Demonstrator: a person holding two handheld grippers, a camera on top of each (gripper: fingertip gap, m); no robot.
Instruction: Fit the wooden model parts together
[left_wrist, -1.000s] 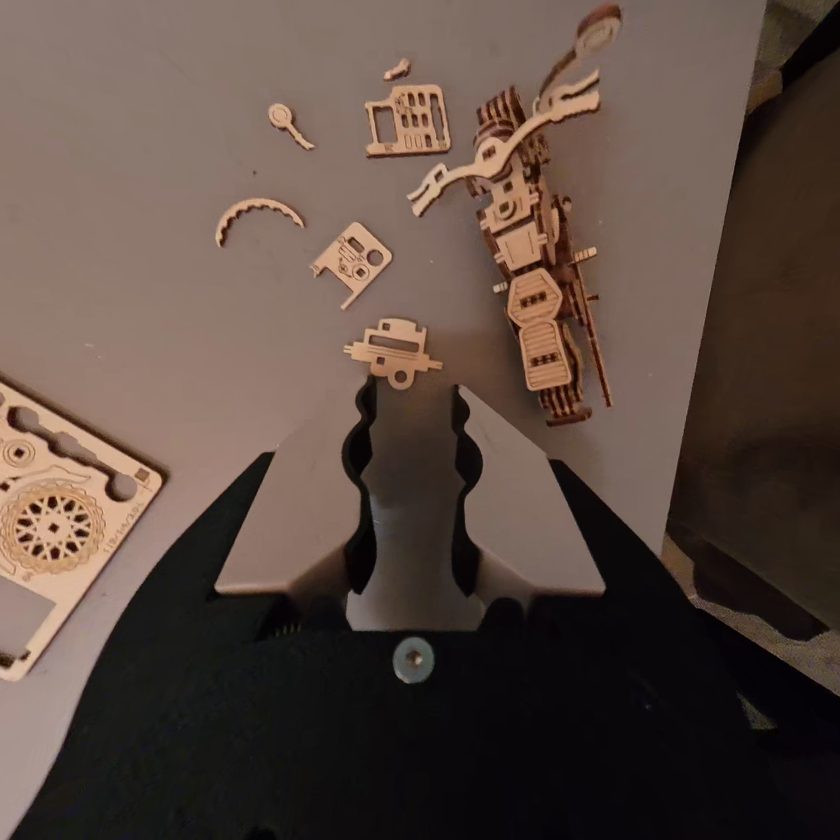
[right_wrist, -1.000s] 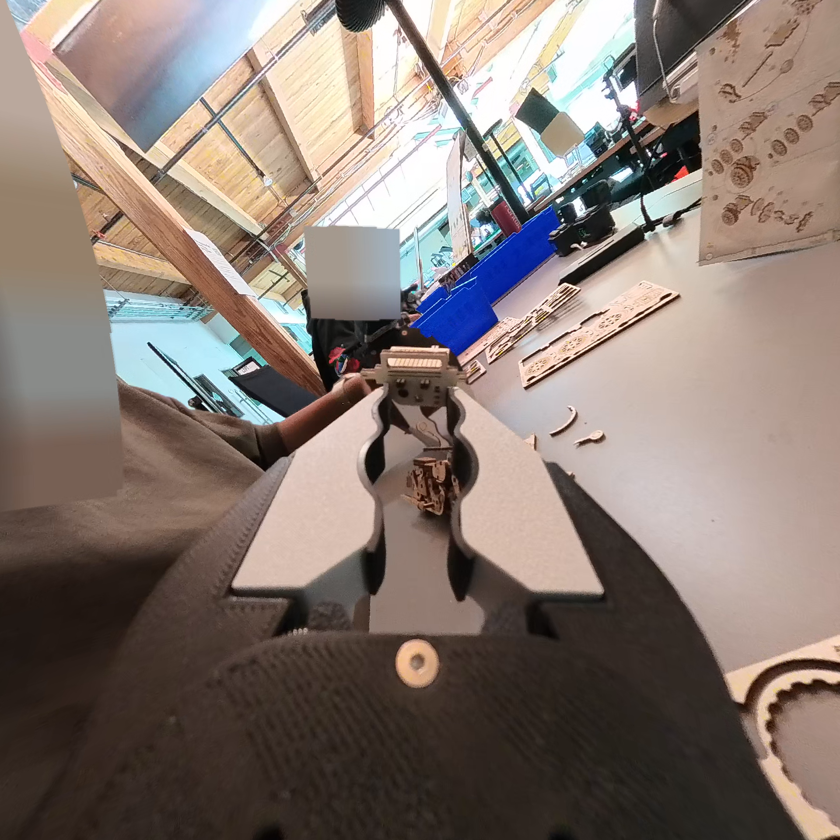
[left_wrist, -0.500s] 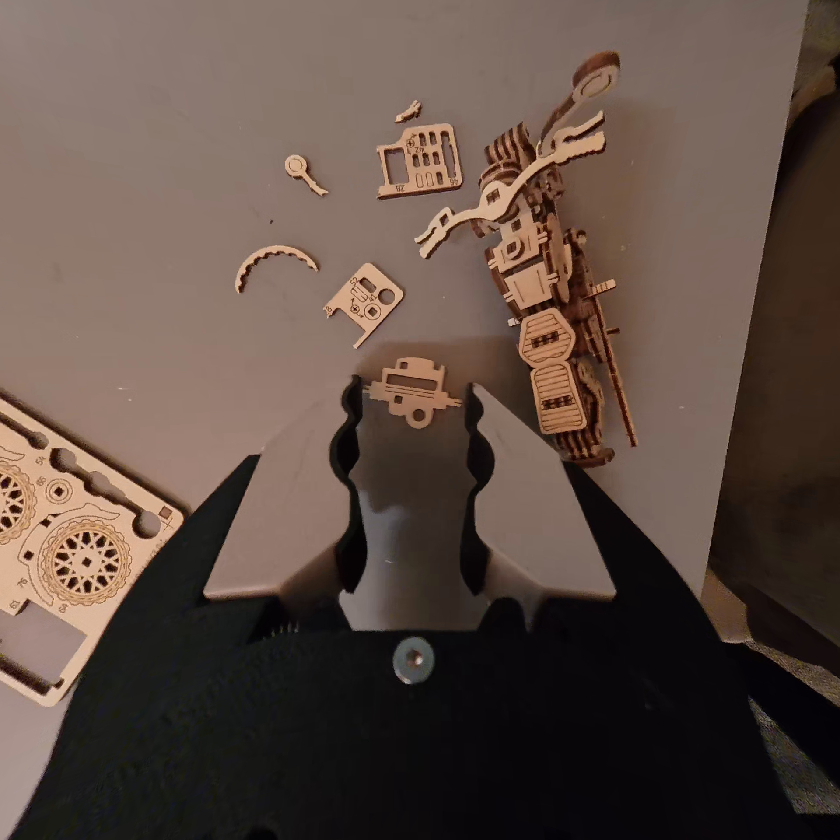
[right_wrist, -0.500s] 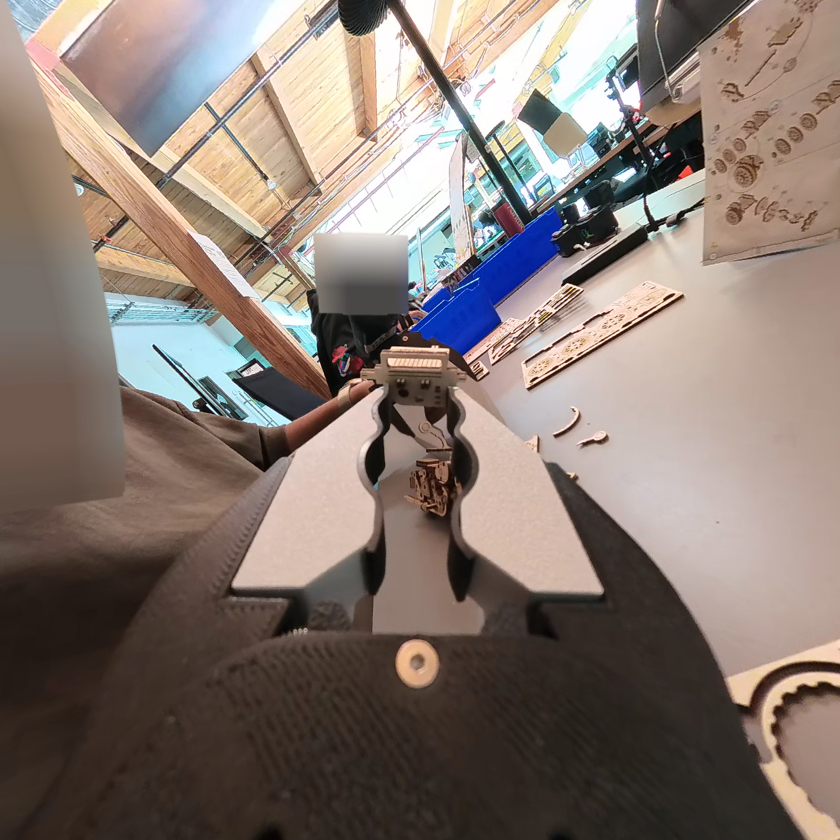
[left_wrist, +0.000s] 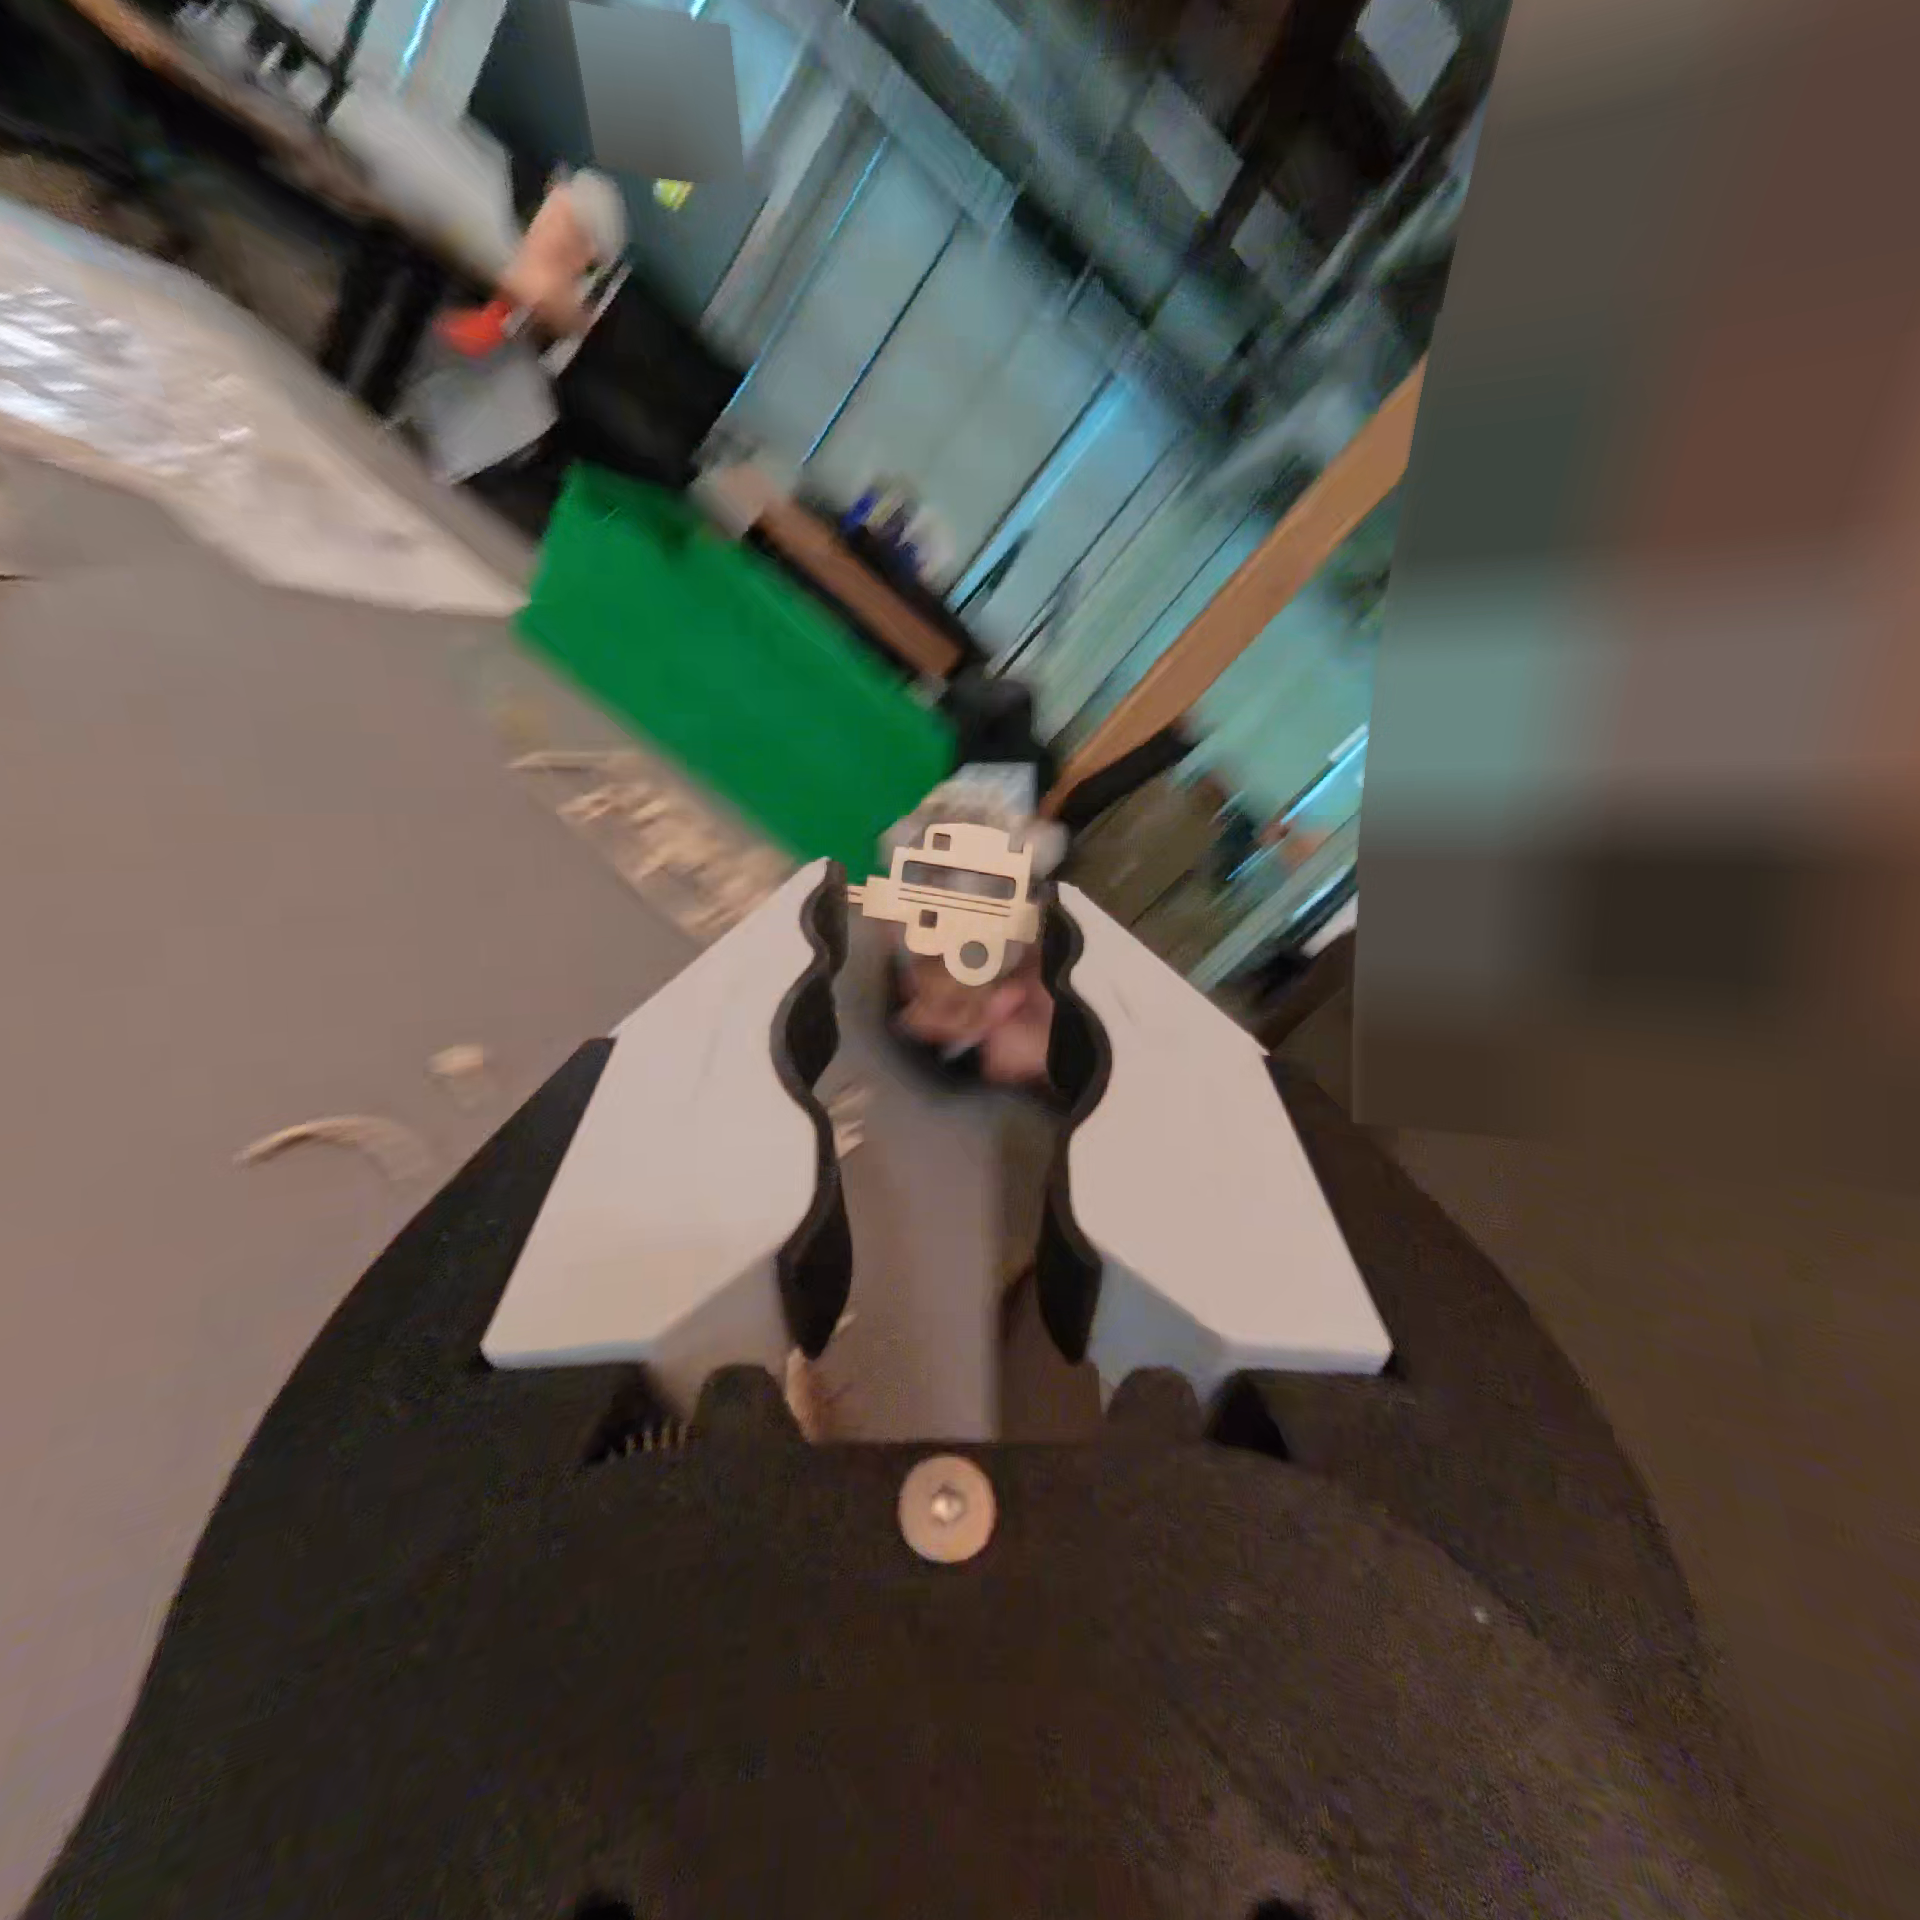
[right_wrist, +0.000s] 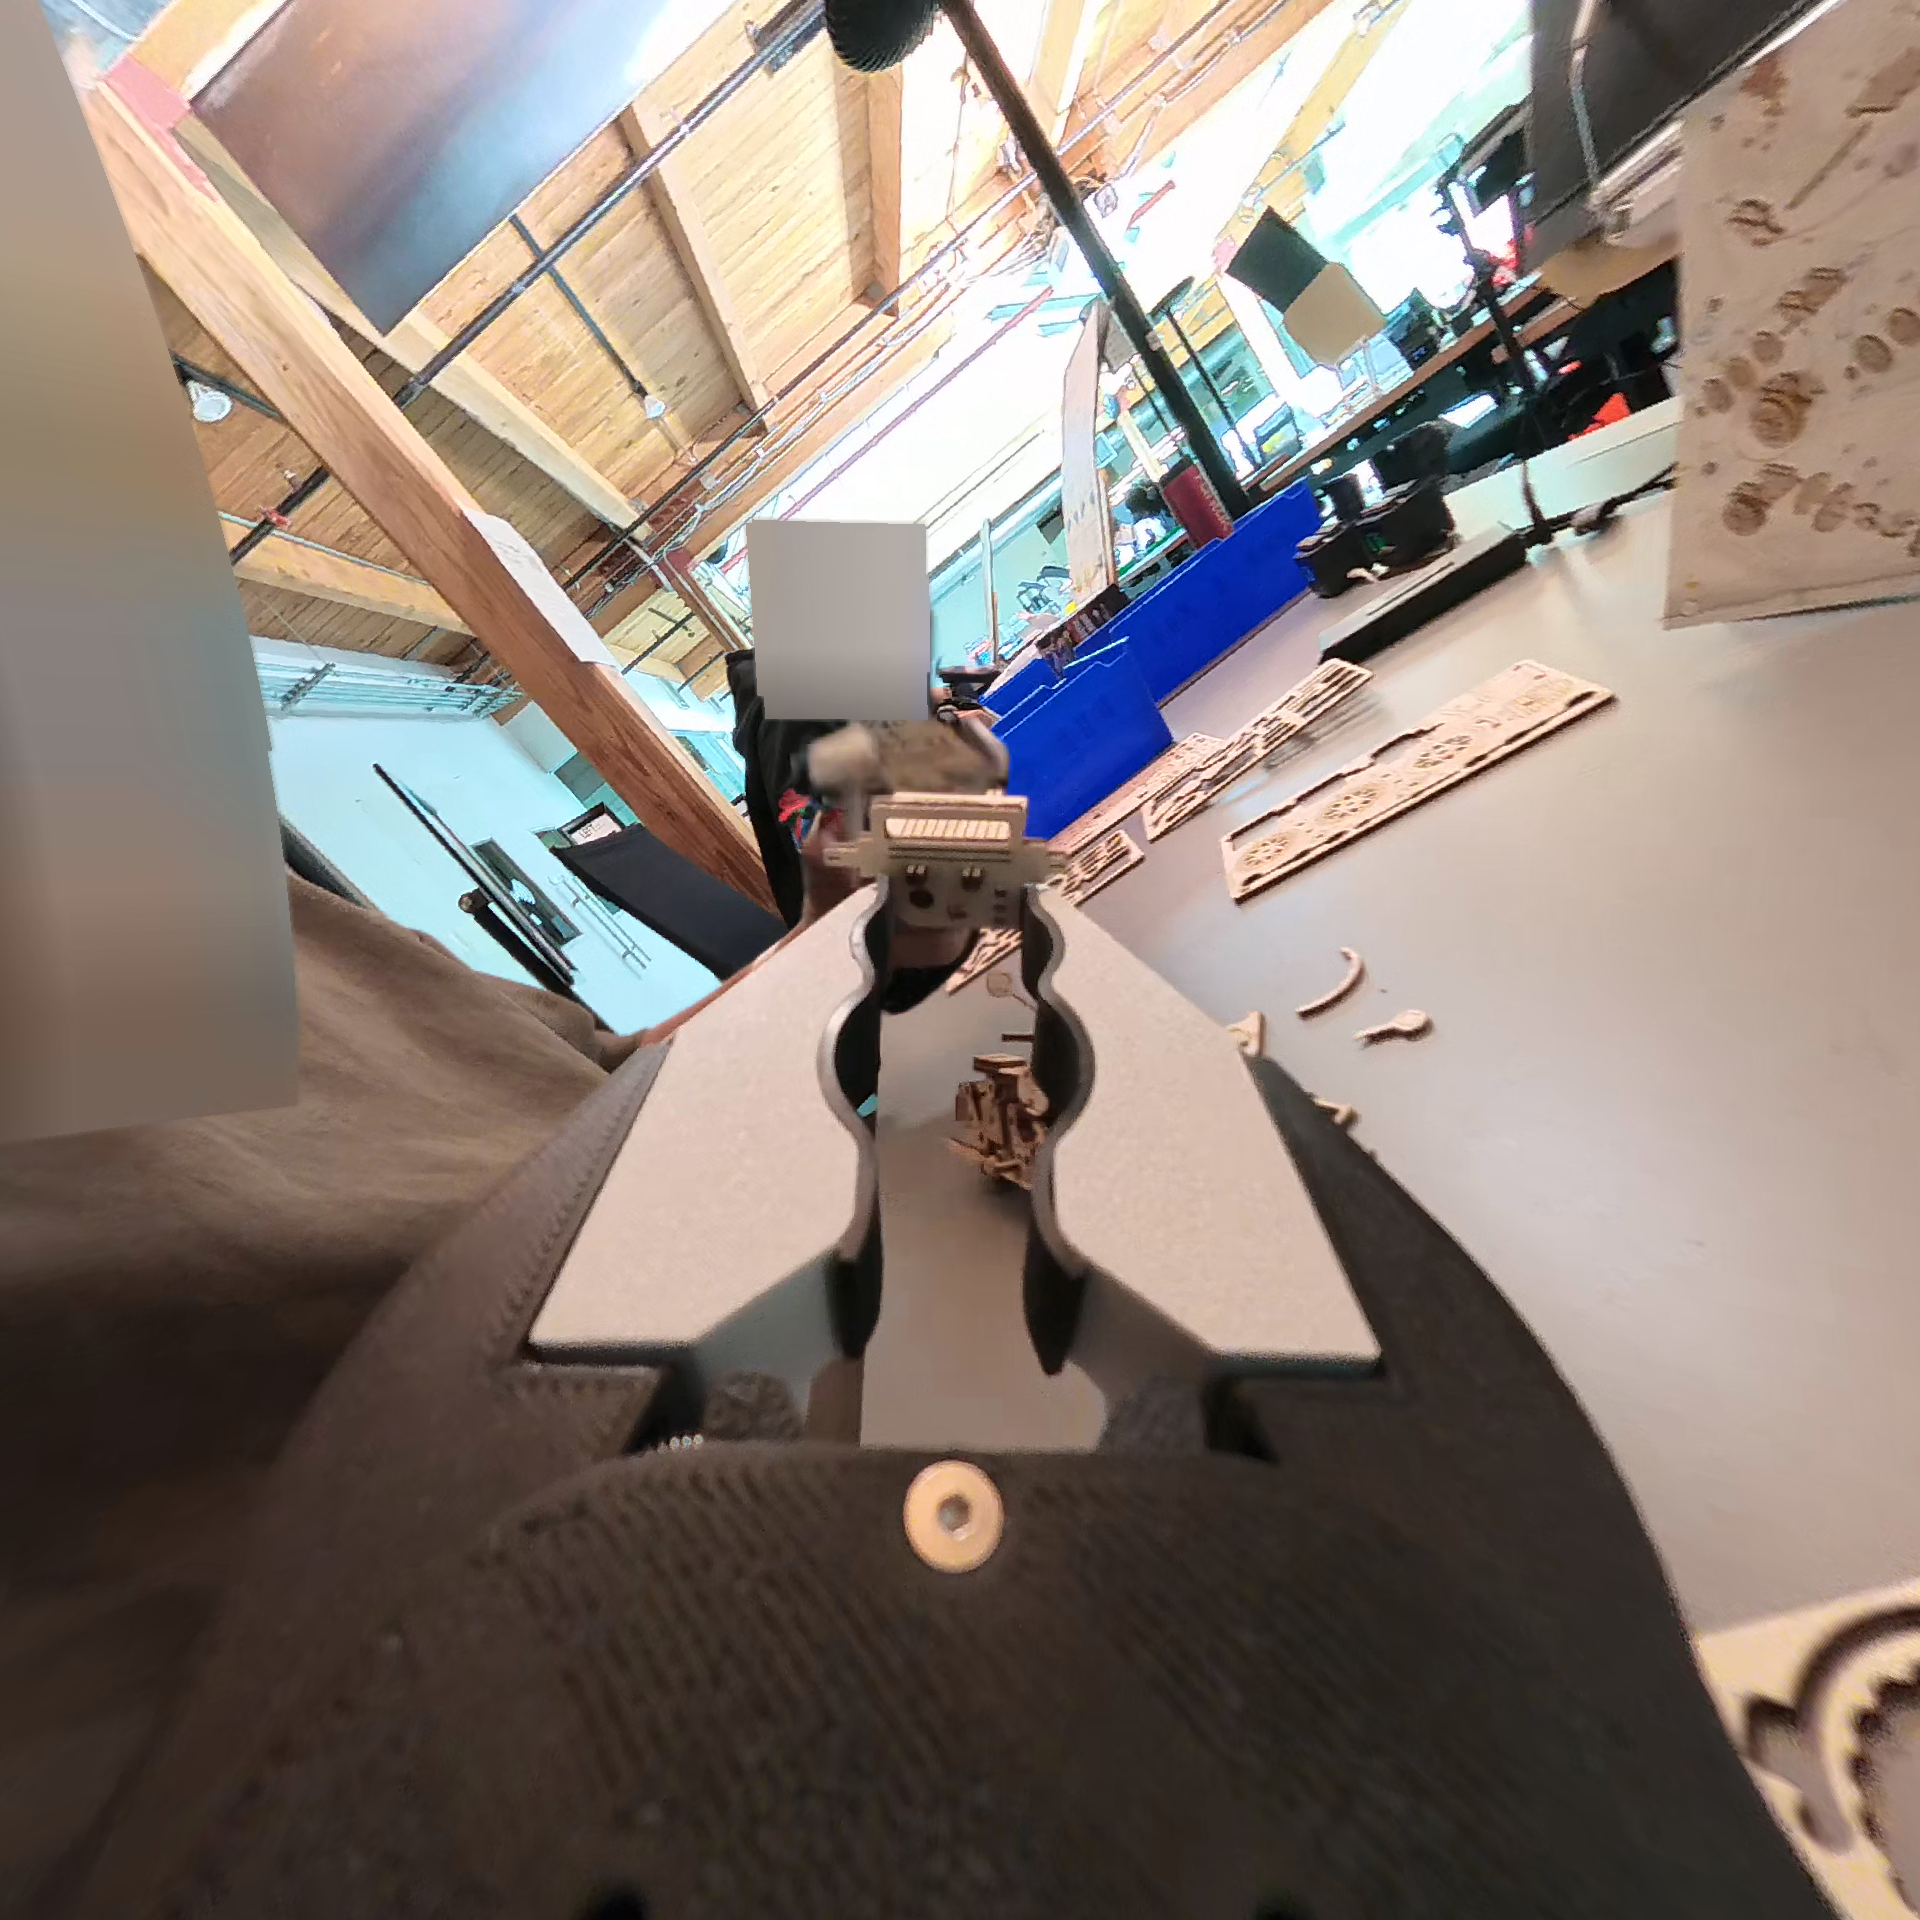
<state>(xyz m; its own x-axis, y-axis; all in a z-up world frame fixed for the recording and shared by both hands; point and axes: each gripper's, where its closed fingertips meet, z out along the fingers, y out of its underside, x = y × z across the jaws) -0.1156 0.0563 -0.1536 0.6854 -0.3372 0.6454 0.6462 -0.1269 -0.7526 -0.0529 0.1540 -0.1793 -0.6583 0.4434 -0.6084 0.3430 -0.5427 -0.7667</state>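
My left gripper is shut on a small flat wooden part with slots and a round eyelet, held up off the grey table. My right gripper is shut on a wooden grille part with side tabs, also held in the air. The two grippers face each other closely; the left one shows as a blur just behind the grille part. The partly built wooden model lies on the table below my right fingers.
A curved piece and a small round-headed piece lie loose on the table. Cut-out part sheets lie farther back, and one sheet corner is at the near right. Blue bins and a green bin stand beyond.
My left gripper closed on the small part that lay on the table, lifted it and swung up to face the right gripper. The right gripper has hardly moved.
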